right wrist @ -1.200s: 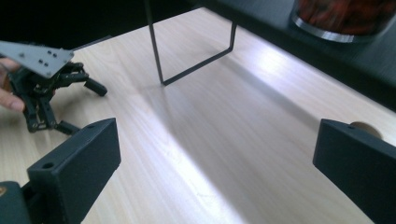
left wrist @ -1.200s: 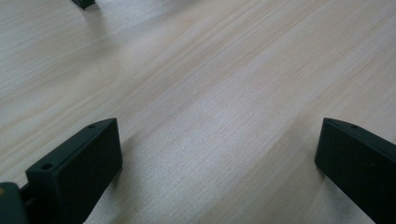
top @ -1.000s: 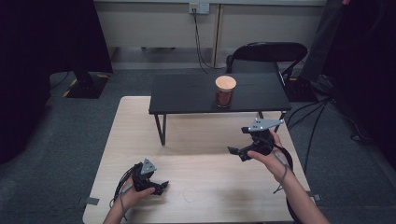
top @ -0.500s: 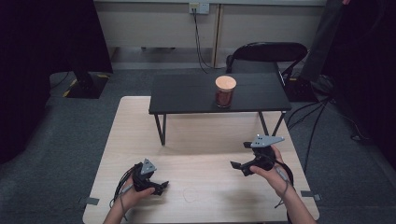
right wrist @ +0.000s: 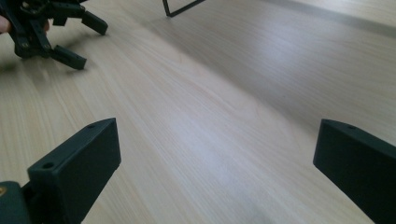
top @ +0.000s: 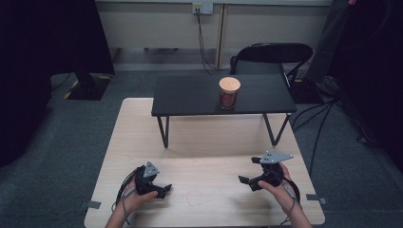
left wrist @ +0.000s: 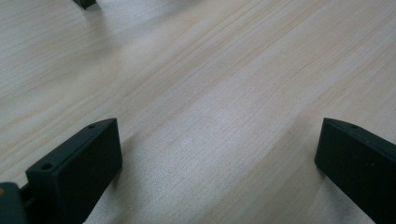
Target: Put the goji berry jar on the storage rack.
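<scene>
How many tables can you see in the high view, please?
2: a light wooden table nearest the person, where both grippers hover, and a small black table standing on its far half, carrying a lidded jar.

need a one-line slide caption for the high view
Person holds an open left gripper and open right gripper low over a wooden table; a lidded jar stands on a small black table.
</scene>
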Action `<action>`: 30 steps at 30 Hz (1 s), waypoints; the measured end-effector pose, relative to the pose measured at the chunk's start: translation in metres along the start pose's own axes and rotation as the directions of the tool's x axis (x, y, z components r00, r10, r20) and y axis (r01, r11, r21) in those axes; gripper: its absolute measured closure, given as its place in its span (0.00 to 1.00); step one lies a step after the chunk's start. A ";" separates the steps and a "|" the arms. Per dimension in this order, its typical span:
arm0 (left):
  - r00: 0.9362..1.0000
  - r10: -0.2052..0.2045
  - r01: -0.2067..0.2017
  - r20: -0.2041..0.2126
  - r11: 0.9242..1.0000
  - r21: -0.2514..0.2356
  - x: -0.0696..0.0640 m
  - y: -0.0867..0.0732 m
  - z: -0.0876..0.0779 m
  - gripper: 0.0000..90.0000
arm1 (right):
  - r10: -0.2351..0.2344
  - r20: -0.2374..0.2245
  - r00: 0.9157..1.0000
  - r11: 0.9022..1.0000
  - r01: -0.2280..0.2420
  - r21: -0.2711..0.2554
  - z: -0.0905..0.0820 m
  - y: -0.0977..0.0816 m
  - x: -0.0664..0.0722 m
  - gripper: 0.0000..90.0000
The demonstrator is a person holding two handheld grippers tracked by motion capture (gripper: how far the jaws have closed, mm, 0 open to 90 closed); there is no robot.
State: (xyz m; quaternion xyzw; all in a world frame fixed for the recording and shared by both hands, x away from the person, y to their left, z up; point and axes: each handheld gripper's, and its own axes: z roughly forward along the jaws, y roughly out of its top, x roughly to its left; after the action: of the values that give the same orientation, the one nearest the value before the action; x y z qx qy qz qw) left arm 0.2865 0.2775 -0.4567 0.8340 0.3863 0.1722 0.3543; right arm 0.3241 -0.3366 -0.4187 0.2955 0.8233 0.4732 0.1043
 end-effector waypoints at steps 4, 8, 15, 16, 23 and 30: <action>1.000 -0.006 0.006 0.000 1.000 -0.004 0.000 -0.001 0.000 0.00 | 0.015 -0.014 1.000 1.000 -0.015 0.010 0.000 -0.009 -0.003 0.00; 1.000 -0.007 0.007 -0.002 1.000 -0.004 -0.001 -0.001 0.000 0.00 | 0.014 0.002 1.000 1.000 -0.014 0.028 0.001 -0.016 -0.001 0.00; 1.000 -0.010 0.010 -0.005 1.000 -0.004 -0.002 -0.001 0.000 0.00 | 0.005 0.014 1.000 0.999 -0.006 0.052 0.003 -0.026 0.002 0.00; 1.000 -0.010 0.010 -0.005 1.000 -0.004 -0.002 -0.001 0.000 0.00 | 0.001 0.017 1.000 0.998 -0.002 0.063 0.005 -0.028 0.004 0.00; 1.000 -0.010 0.010 -0.005 1.000 -0.004 -0.002 0.000 0.000 0.00 | -0.052 0.031 0.998 0.992 0.048 0.116 0.011 -0.027 0.012 0.00; 1.000 -0.010 0.010 -0.005 1.000 -0.004 -0.002 -0.001 0.000 0.00 | -0.065 0.033 0.997 0.987 0.060 0.150 0.017 -0.027 0.014 0.00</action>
State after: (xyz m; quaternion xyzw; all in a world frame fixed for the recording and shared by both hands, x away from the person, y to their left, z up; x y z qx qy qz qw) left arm 0.2853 0.2762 -0.4574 0.8308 0.3910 0.1733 0.3560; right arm 0.3098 -0.3264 -0.4487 0.2853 0.8631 0.4014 0.1121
